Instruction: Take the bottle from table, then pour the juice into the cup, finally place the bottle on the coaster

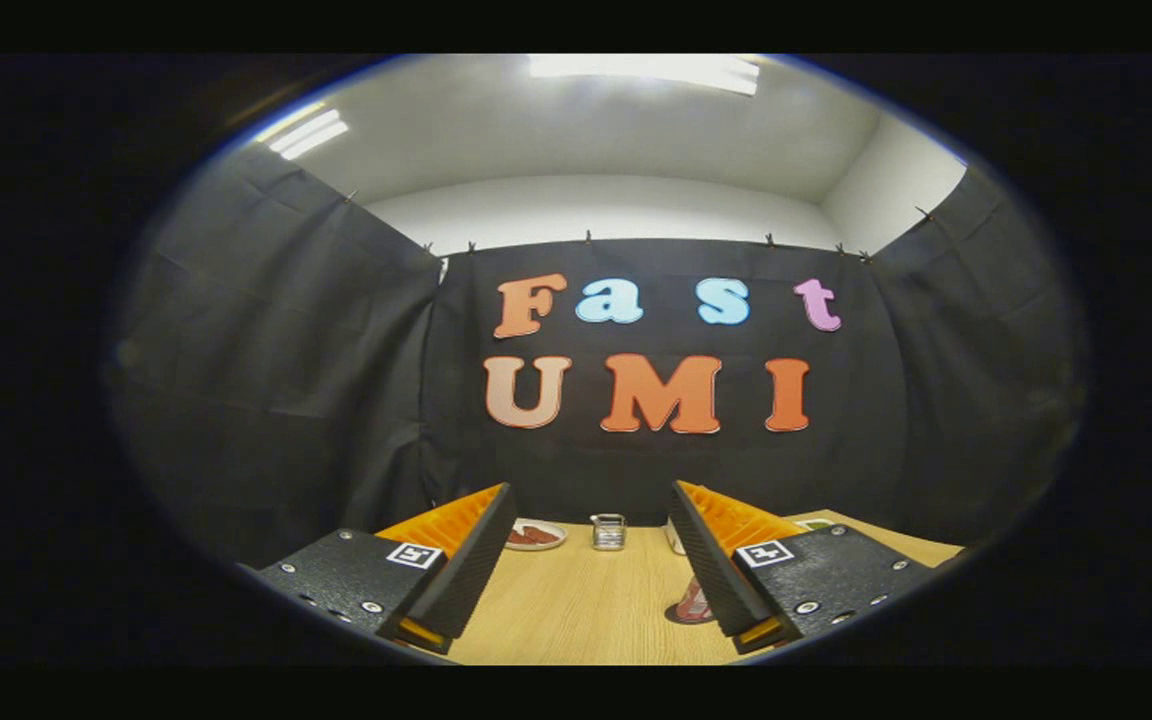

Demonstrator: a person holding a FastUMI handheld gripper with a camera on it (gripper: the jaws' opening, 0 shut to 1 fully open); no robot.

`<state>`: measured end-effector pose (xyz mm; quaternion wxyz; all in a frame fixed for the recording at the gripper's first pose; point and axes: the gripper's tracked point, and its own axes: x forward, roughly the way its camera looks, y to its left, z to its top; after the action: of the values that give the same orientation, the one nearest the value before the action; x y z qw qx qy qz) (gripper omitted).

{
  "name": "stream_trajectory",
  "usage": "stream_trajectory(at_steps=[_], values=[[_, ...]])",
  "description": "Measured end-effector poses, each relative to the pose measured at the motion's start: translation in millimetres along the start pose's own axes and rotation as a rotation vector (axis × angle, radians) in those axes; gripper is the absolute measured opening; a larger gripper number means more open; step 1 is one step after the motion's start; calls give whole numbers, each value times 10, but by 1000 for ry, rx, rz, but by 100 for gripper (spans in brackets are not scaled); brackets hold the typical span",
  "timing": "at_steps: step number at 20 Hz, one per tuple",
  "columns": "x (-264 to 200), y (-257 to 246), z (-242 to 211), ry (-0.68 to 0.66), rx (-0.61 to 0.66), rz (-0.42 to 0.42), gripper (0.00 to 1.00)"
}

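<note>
Hovering gripper (591, 560), fingers spread wide, empty; small clear glass cup (608, 531) near light wooden table's (576, 620) far edge; bottle (693, 603) probably behind right finger, likely slippery, grab mid-body.

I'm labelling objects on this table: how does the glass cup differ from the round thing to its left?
The cup is clear and stands upright; the round coaster is white with a red-brown pattern and lies flat. The cup sits between the open tongs, beyond their tips; the coaster is partly hidden behind the left finger. Both rest on the wooden table, near its far edge.
</note>
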<state>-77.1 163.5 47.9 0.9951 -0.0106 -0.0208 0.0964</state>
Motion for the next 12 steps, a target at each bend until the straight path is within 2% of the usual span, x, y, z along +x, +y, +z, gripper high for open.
stream_trajectory(at_steps=[12], values=[[23,59,-46,25,-16,22,91]])
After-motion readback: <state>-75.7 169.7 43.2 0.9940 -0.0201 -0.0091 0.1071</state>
